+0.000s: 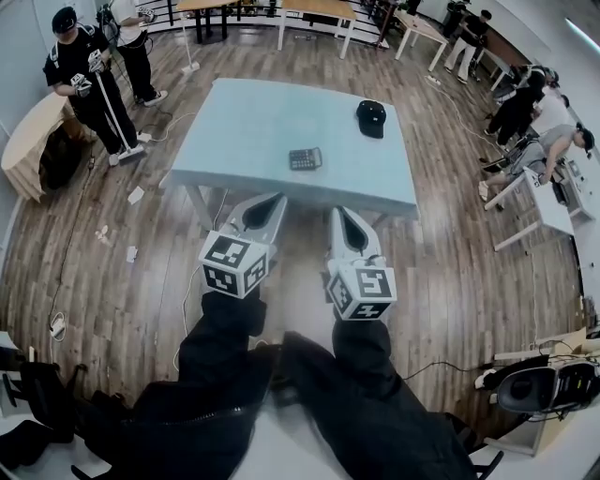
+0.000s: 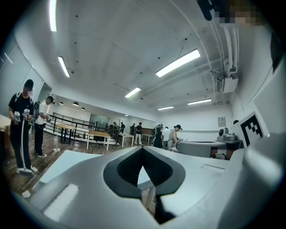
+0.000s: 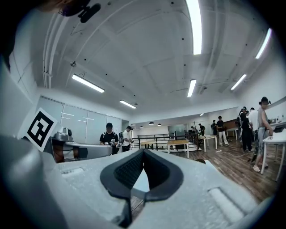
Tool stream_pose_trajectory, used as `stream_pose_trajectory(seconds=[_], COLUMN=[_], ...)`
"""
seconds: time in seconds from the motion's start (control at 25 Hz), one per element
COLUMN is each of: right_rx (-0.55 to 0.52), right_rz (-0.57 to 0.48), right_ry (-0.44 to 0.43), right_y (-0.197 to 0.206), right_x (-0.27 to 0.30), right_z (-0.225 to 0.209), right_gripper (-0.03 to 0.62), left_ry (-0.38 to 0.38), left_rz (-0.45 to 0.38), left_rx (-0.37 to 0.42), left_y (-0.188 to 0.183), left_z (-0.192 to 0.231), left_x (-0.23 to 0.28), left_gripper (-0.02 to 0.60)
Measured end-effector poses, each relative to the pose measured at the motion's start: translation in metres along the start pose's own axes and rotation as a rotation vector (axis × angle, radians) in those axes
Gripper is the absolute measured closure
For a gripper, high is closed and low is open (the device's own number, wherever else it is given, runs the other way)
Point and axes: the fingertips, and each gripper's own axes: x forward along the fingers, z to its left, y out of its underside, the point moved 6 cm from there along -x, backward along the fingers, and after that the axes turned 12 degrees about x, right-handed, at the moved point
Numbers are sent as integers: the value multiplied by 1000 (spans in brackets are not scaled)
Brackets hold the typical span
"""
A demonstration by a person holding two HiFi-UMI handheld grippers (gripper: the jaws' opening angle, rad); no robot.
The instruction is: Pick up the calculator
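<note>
The dark calculator (image 1: 305, 158) lies flat near the front middle of the light blue table (image 1: 253, 117). A black cap (image 1: 371, 117) sits behind it to the right. My left gripper (image 1: 273, 198) and right gripper (image 1: 339, 213) hover side by side just short of the table's front edge, both pointing level toward it. Each is shut, tips touching, with nothing held. In the left gripper view the left gripper (image 2: 143, 149) shows only the table's surface (image 2: 67, 162) beyond its closed jaws. The right gripper (image 3: 143, 152) looks the same in the right gripper view. The calculator is hidden in both gripper views.
A person (image 1: 89, 84) with grippers stands on the wood floor at the left. Several people (image 1: 534, 117) work at white desks (image 1: 548, 202) on the right. More tables (image 1: 319, 14) stand at the back. Cables and paper scraps (image 1: 136, 195) lie on the floor by the table's legs.
</note>
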Motion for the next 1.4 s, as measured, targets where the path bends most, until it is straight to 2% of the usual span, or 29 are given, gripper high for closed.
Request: stream_pose_trajectory(seconds=[0.2,0.4,0.68,1.04,1.4], right_rx=[4,5,11,-21,-1], right_rz=[50,45,33,90,126], right_ry=[11,-30,-35,-25,-33], right_y=[22,35,45,59,78], right_x=[2,6,14,30,77], right_z=[12,32,47,46,18], right_gripper=[597,597,597,595,595], left_ry=[19,15,4,-42,-88], left_rz=[21,42,73,84,114], left_rx=[0,-1,4,-15,-23], left_y=[13,26,40,51,75], left_z=[4,17,35,62,92], left_x=[-15,-31,-47,-52,-21], left_gripper=[586,586,586,586,586])
